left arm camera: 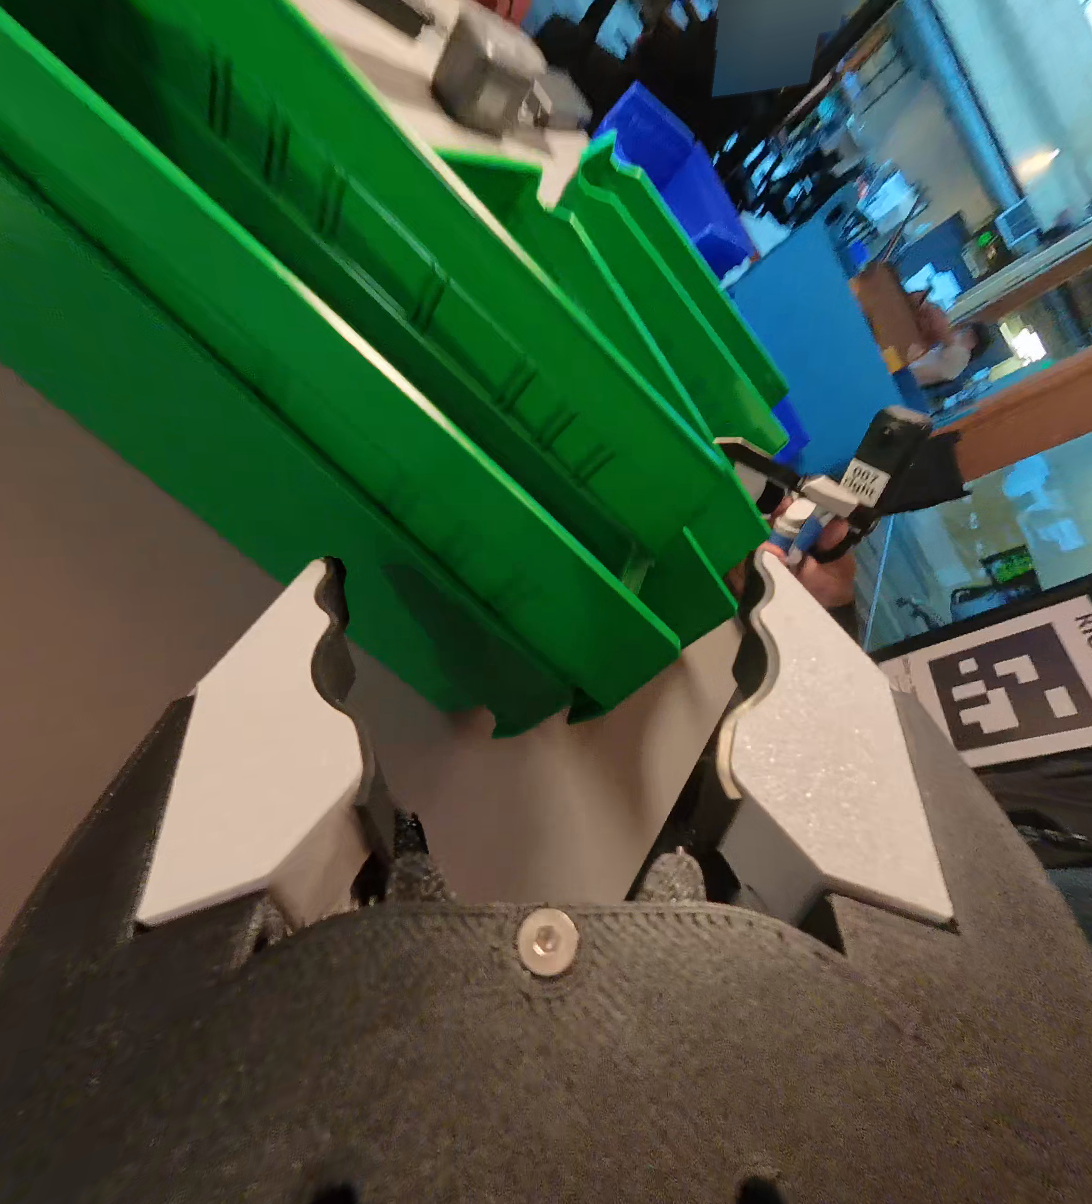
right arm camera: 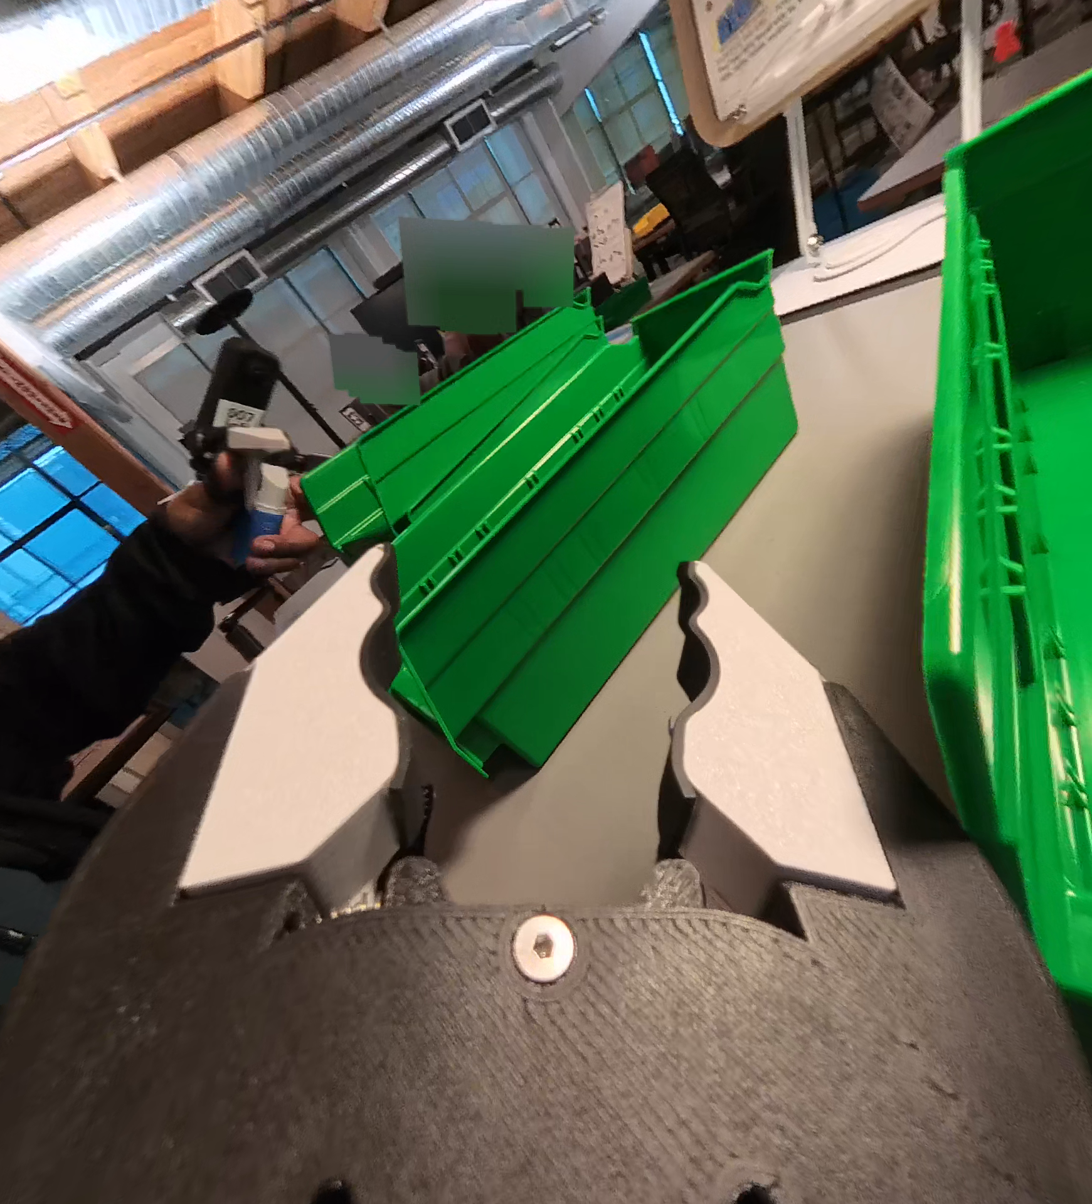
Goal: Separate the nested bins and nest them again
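Nested green bins (right arm camera: 595,508) lie as long narrow stack on grey table (right arm camera: 856,554), tilted in both views. Right gripper (right arm camera: 533,570) jaws apart, near end of stack between fingers, no clear contact. Left gripper (left arm camera: 540,567) jaws apart too, other end of stack between fingers; contact cannot tell. Separate green bin (right arm camera: 1051,586) right of stack, open side showing. Blue bins (left arm camera: 680,176) beyond stack. Person's hand (right arm camera: 269,521) at far end of stack.
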